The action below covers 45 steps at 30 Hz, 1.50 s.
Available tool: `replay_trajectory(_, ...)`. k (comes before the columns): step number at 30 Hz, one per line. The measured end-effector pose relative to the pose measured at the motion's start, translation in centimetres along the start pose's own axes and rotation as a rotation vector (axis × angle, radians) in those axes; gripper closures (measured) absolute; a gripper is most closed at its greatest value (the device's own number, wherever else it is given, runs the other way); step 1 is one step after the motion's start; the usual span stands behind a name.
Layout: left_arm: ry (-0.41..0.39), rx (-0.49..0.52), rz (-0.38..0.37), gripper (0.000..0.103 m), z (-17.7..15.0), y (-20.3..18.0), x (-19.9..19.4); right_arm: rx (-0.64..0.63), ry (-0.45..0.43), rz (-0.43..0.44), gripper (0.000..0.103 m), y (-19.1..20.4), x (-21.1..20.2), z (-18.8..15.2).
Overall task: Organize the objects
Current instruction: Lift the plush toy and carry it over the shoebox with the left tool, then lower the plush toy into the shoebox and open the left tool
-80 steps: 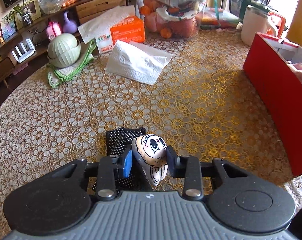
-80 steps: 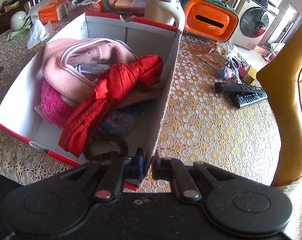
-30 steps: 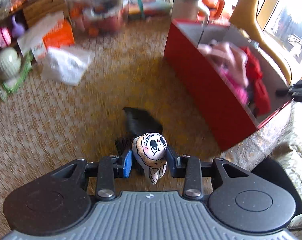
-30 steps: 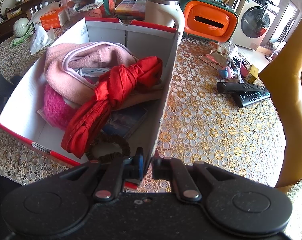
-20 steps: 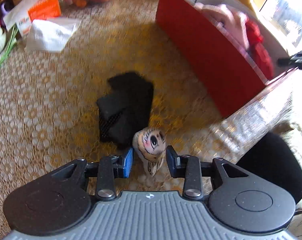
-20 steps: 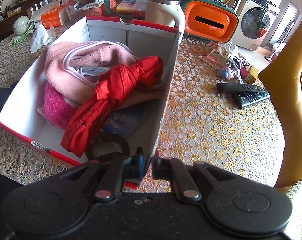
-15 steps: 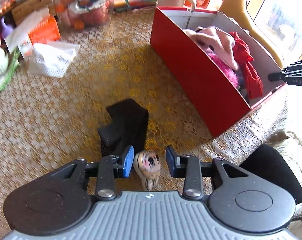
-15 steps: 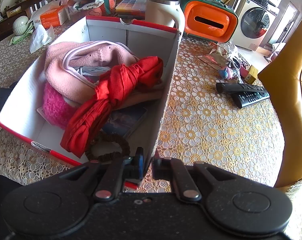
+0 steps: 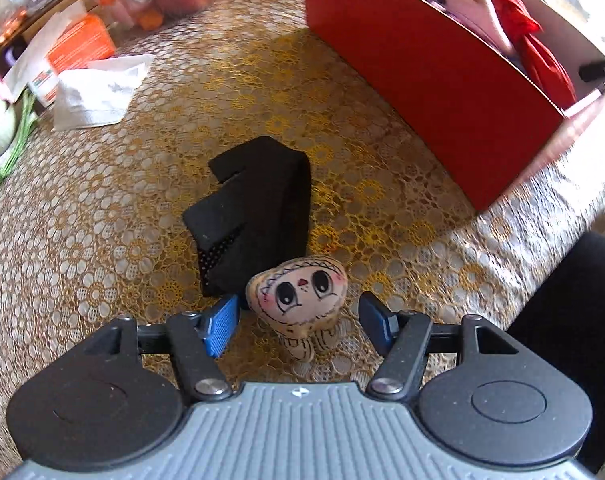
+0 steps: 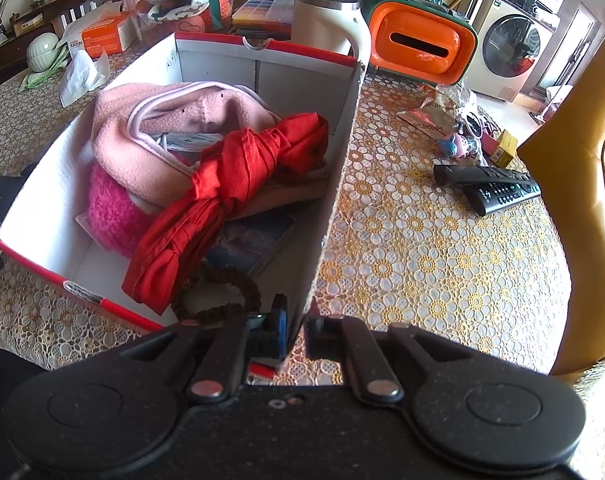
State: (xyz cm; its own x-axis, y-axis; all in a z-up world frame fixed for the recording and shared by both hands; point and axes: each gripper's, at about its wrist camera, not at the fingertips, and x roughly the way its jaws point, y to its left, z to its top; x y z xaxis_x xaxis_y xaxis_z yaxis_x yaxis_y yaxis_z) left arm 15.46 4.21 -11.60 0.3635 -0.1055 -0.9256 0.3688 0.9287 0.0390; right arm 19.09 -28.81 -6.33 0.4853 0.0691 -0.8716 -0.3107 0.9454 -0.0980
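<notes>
- Left claw (image 9: pixel 298 322), low in the left wrist view: its jaws have just been opening and now stand spread, the blue pads (image 9: pixel 222 324) clear of the small doll (image 9: pixel 298 300) that sits between them on the lace-covered worktop (image 9: pixel 102 240).
- The doll's painted face looks up at the camera; its head touches the near edge of a black folded cloth (image 9: pixel 258 212) lying at mid frame.
- The red box (image 9: pixel 430 68) stands at the upper right of that view, well apart from the doll, with pink and red fabric showing over its rim.
- Right claw (image 10: pixel 296 330), bottom centre of the right wrist view: pressed together on the near right corner of the box wall (image 10: pixel 334 184).
- Inside the box lie a pink fleece piece (image 10: pixel 174 128), a knotted red cloth (image 10: pixel 230 184), a fuzzy magenta item (image 10: pixel 114 212) and a brown scrunchie (image 10: pixel 218 296).
- Two remote controls (image 10: pixel 494 184) rest on the worktop at the right of that frame.
</notes>
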Motion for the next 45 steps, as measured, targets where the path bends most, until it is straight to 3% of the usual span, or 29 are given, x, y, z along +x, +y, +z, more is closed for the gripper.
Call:
replay_trajectory(2,-0.007,-0.023,-0.001,0.043,0.0,0.1,0.0,-0.001,0.001,-0.001,0.096,0.0,0.0,0.0)
replay_trajectory(4,-0.007,-0.032,-0.003,0.054,-0.1,0.1,-0.2,-0.001,0.001,-0.001,0.096,0.0,0.0,0.0)
replay_trajectory(9,-0.019,-0.041,-0.015,0.056,0.0,-0.1,-0.9,-0.002,0.002,-0.003,0.096,0.0,0.0,-0.1)
replay_trajectory(15,-0.063,0.003,-0.071,0.056,1.1,-1.1,-4.7,-0.003,0.002,-0.004,0.096,0.0,0.0,-0.1)
replay_trajectory(27,-0.236,0.123,-0.116,0.056,7.2,-4.9,-11.9,-0.002,0.001,-0.004,0.096,0.0,0.0,0.0)
replay_trajectory(36,-0.278,0.243,-0.135,0.056,12.7,-10.1,-11.4,-0.001,0.0,-0.003,0.096,0.0,0.0,-0.1)
replay_trajectory(45,-0.243,0.297,-0.173,0.056,16.2,-15.6,-6.9,-0.001,-0.001,0.002,0.096,0.1,-0.1,0.1)
